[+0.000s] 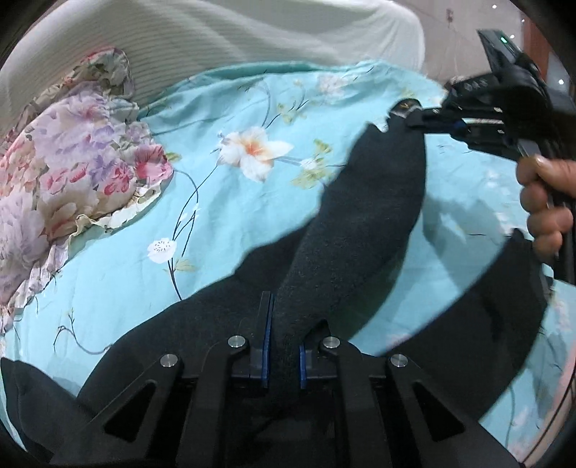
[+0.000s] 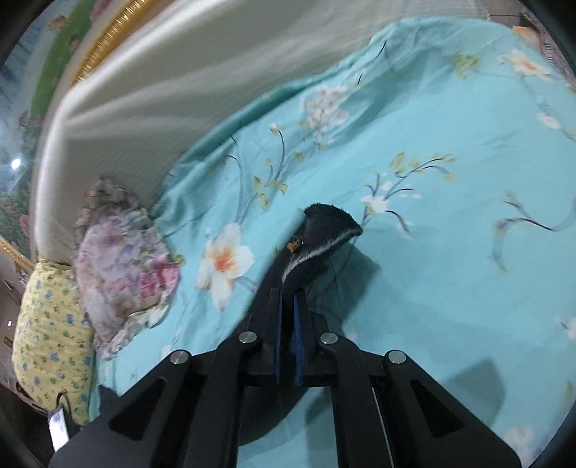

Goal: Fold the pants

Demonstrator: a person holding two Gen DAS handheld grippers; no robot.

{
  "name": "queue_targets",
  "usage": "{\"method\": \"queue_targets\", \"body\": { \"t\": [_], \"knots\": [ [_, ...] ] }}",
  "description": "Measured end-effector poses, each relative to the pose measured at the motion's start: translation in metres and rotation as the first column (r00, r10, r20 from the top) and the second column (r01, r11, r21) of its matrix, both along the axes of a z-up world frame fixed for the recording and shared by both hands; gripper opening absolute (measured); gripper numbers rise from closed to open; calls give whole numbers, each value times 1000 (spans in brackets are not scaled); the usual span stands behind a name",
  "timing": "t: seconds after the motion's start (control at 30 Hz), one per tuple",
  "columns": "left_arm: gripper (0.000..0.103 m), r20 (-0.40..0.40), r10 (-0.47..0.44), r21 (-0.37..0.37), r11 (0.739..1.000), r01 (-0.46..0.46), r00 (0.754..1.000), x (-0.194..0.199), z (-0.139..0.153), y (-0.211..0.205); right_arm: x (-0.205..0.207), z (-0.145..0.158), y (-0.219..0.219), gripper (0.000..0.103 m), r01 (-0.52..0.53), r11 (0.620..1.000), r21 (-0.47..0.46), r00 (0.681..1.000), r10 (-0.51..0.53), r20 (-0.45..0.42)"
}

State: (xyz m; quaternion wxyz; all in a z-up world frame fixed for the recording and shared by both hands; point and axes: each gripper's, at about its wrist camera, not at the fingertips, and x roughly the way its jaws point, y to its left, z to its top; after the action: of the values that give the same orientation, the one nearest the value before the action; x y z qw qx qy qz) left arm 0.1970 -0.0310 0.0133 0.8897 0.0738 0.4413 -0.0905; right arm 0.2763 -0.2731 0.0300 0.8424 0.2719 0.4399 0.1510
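Dark, fuzzy pants [image 1: 363,201] hang stretched above a turquoise floral bed cover [image 1: 223,223]. In the left wrist view my left gripper [image 1: 284,324] is shut on a bunched fold of the pants, the cloth rising between its blue pads. The same cloth runs up and right to my right gripper [image 1: 414,117], which pinches the far corner and is held by a person's hand [image 1: 543,208]. In the right wrist view my right gripper [image 2: 288,306] is shut on that pants corner [image 2: 320,237], whose fleecy edge with a small orange tag sticks out beyond the fingertips.
A pink and purple floral pillow [image 1: 72,172] lies at the left of the bed, with a yellow patterned pillow [image 2: 50,334] beside it. A white padded headboard [image 1: 216,32] rises behind the cover. More of the dark pants [image 1: 486,316] drapes at the lower right.
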Motion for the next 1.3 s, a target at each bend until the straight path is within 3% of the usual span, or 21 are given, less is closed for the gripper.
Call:
{"method": "queue_targets", "body": {
  "t": [0.27, 0.6, 1.13, 1.2, 1.3],
  "knots": [
    [9, 30, -46, -65, 997, 48, 999, -52, 27, -1, -85, 34, -22, 7, 12, 1000, 1, 999, -12, 47],
    [10, 36, -83, -54, 995, 85, 996, -97, 26, -13, -172, 25, -46, 7, 74, 997, 22, 997, -75, 16],
    [11, -4, -134, -25, 991, 134, 991, -128, -8, -38, -231, -14, -76, 6, 190, 978, -86, 980, -194, -49],
    [11, -10, -129, -19, 991, 129, 992, -126, -11, -38, -236, -15, -82, 0, 217, 970, -111, 974, -223, -44],
    [12, -25, -124, -25, 992, 124, 992, -124, -16, -38, -239, -21, -92, 0, 242, 960, -141, 966, -252, -58]
  ]
}}
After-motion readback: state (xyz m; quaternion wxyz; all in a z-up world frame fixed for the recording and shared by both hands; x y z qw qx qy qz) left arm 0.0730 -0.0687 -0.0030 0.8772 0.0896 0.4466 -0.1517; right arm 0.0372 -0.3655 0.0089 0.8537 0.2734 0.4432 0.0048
